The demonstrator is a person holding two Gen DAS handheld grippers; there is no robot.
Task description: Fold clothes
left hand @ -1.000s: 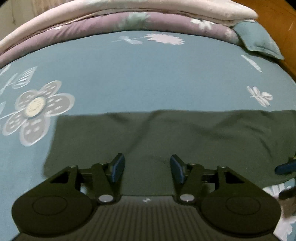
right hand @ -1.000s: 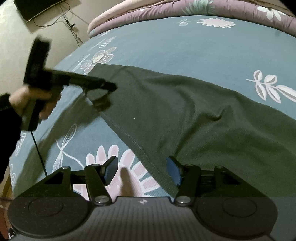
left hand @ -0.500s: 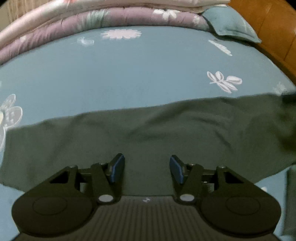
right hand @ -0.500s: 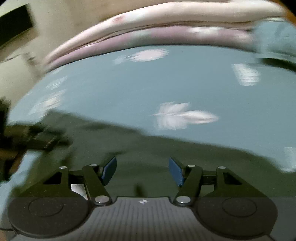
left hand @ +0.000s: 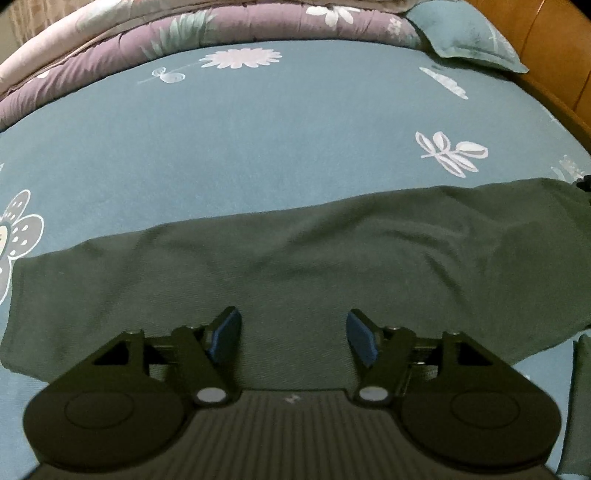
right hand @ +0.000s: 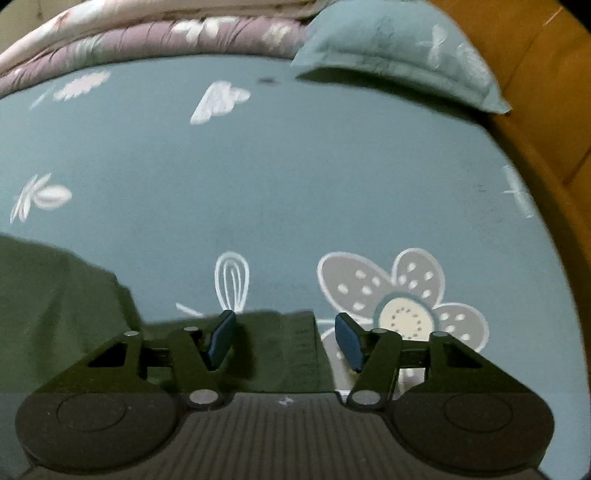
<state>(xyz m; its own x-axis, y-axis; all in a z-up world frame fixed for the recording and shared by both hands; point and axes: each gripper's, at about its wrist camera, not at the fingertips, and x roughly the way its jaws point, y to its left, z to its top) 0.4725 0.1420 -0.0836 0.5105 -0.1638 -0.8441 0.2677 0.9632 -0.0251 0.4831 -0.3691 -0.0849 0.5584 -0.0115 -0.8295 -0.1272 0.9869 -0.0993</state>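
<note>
Right gripper has swung off the garment's long hem to its far end near the pillow; left gripper shifted along the cloth. Dark green garment lies flat on the bed, under both. Left jaws just widened, right eased in; both released, gripping nothing.

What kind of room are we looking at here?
Most likely a bedroom: a bed under a teal flowered sheet, a matching pillow, folded quilts and a wooden headboard.
</note>
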